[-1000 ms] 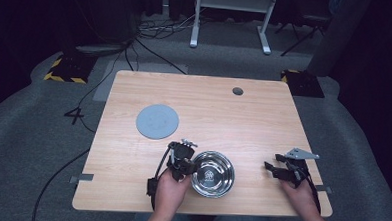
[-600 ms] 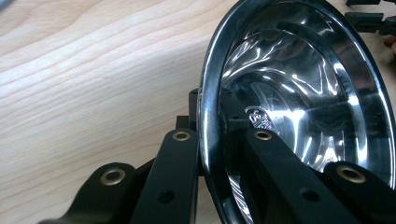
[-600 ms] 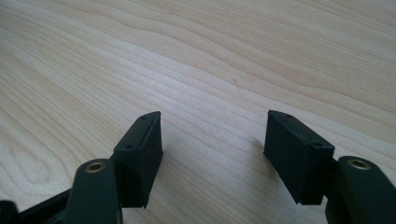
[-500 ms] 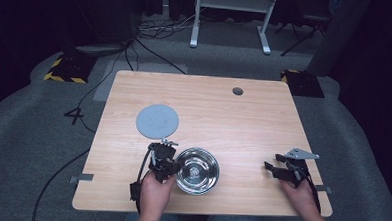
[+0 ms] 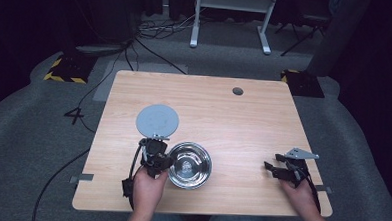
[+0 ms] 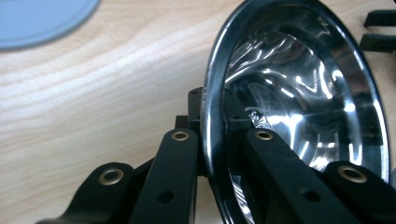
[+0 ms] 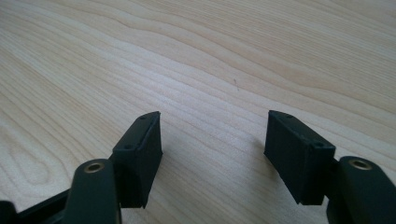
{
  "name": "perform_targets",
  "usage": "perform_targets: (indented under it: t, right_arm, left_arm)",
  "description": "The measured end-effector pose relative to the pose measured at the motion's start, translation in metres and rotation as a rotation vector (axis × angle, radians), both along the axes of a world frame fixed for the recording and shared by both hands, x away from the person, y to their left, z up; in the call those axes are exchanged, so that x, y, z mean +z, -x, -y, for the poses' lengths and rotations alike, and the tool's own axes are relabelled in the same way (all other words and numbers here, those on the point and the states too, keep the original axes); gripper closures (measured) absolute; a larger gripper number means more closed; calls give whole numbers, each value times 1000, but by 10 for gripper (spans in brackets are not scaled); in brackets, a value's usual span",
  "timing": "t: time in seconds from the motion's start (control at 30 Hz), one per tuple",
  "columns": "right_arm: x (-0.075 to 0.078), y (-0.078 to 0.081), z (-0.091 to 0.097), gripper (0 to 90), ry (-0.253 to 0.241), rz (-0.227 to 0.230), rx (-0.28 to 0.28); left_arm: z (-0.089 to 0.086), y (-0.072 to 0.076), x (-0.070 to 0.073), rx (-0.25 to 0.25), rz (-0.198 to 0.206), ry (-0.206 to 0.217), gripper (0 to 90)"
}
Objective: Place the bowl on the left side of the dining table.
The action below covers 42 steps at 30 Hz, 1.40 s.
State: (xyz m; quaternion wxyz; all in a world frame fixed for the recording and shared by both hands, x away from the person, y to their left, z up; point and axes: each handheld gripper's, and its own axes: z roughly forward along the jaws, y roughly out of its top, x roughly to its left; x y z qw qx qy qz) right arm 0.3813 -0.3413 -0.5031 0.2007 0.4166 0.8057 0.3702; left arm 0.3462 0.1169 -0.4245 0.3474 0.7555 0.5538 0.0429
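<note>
A: Where's the bowl [image 5: 187,164]?
B: On the table [image 5: 243,127], near its front edge, a little left of the middle. It's shiny steel and it sits upright in the high view.

A: And the left gripper [image 5: 157,159]?
B: Right at the bowl's left rim. In the left gripper view the jaws are clamped on that rim [image 6: 208,121], one jaw outside the wall, the other inside the bowl.

A: What lies behind the bowl?
B: A flat grey disc [image 5: 157,120], up and to the left of it, just beyond the left gripper. They look apart, though the gripper's top comes close to the disc's near edge.

A: The right gripper [image 5: 276,168]?
B: Well to the right of the bowl, near the table's right front corner, held by the right hand [image 5: 300,192]. Its jaws are spread wide with bare wood between them, grasping nothing.

A: Anything else by the bowl?
B: A small dark hole [image 5: 238,91] in the tabletop, far behind it toward the back edge.
</note>
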Motion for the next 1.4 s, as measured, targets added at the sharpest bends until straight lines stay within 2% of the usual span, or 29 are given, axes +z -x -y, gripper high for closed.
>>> perform_targets:
  t: [0.03, 0.2, 0.3, 0.33, 0.43, 0.63, 0.93, 1.1, 1.27, 1.4]
  right_arm:
    - [0, 0, 0, 364, 1, 0, 0]
    - [0, 0, 0, 364, 0, 0, 1]
    - [0, 0, 0, 363, 0, 0, 0]
    - [0, 0, 0, 363, 0, 0, 0]
    - [0, 0, 0, 363, 0, 0, 0]
    - [0, 0, 0, 363, 0, 0, 0]
    - [0, 0, 0, 361, 3, 0, 1]
    - [0, 0, 0, 355, 0, 0, -5]
    - [0, 0, 0, 352, 2, 1, -2]
    - [0, 0, 0, 349, 2, 0, -4]
  left_arm:
    - [-2, -2, 2, 8, 2, -10, 853]
    - [-11, -13, 12, 28, 9, 8, 858]
    - [-18, -20, 18, 40, 16, 11, 858]
    - [-20, -22, 20, 38, 22, 0, 858]
    - [-28, -28, 24, 65, 26, 12, 858]
    - [-42, -43, 29, 78, 22, 24, 859]
    - [-55, -62, 41, 83, 32, 15, 860]
    - [-59, -75, 42, 124, 29, 44, 860]
    - [-69, -86, 43, 138, 23, 79, 860]
    - [-76, -96, 47, 160, 28, 73, 861]
